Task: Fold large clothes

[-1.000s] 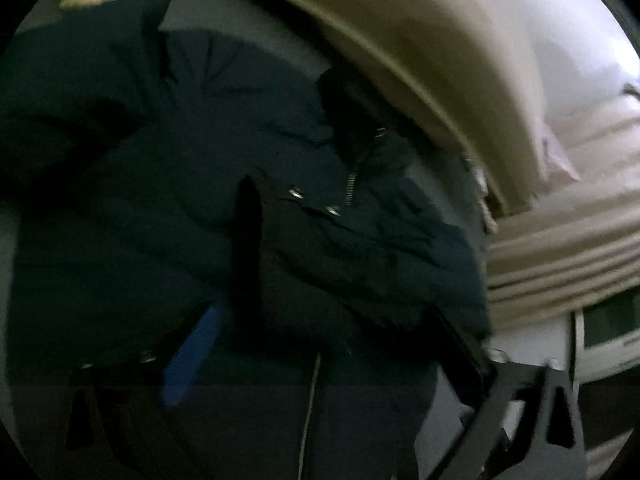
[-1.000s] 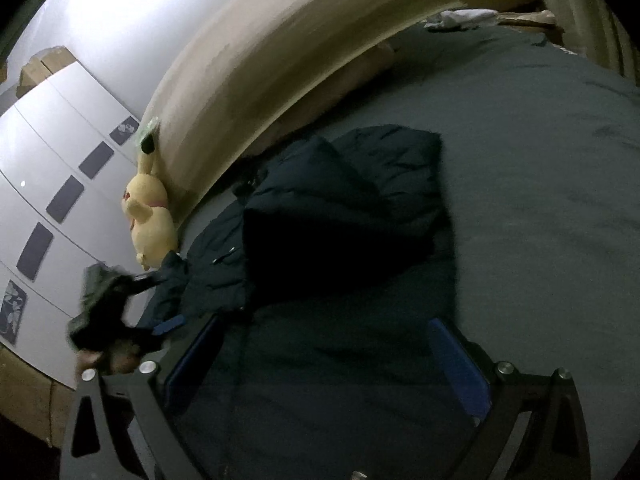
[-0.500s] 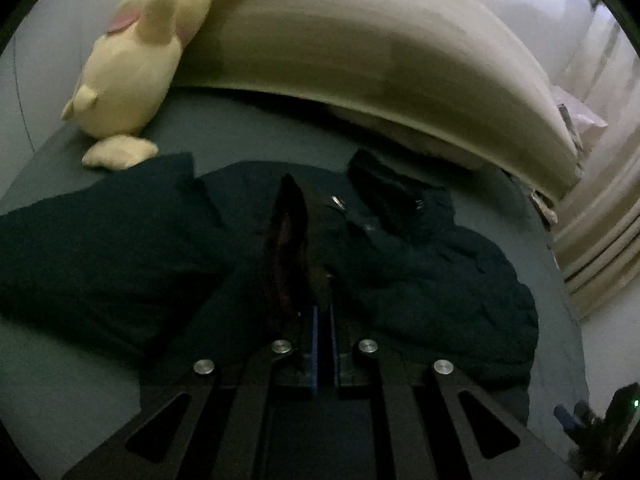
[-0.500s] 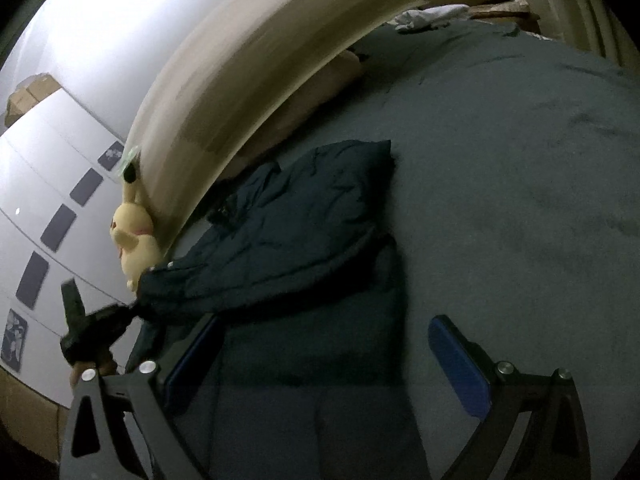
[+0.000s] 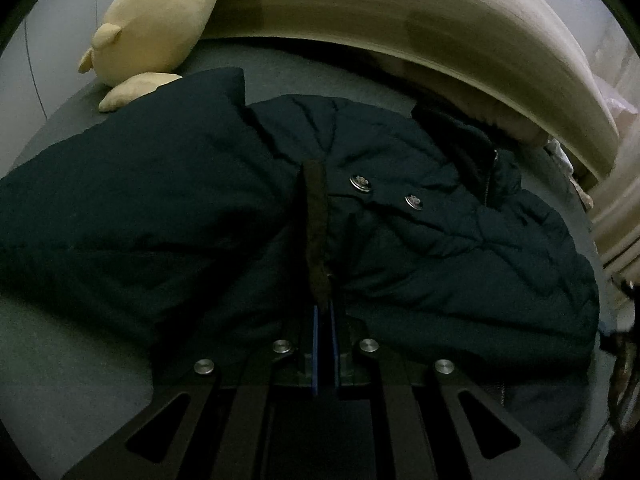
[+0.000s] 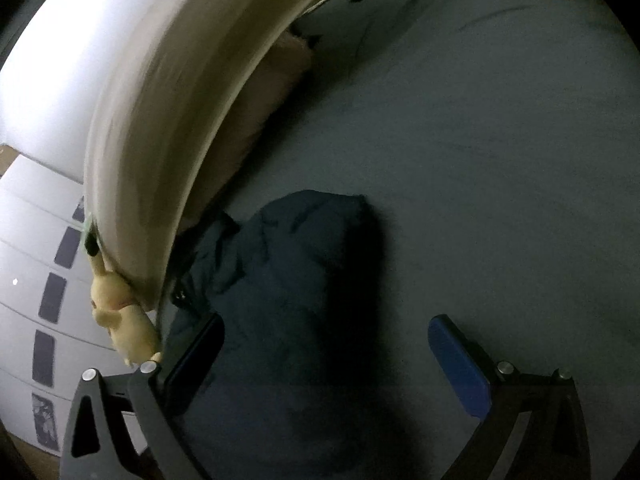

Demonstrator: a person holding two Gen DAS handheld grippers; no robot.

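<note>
The room was dim and both of my views came out dark and bluish. The jacket [image 5: 440, 240] read as a near-black mass with faint quilting, its two snaps [image 5: 360, 182] catching small glints. In my right view the wall [image 6: 60, 80] glared white at the upper left, the brightest area, and the headboard [image 6: 160, 120] beside it was smeared by motion blur. A deep shadow lay beside the jacket on the bed [image 6: 500, 160]. Fisheye bending curved the headboard, and the corners went black.

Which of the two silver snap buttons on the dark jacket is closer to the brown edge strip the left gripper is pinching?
The upper-left snap: it sits right beside the brown strip, while the other snap lies farther right, toward the zipper.
</note>
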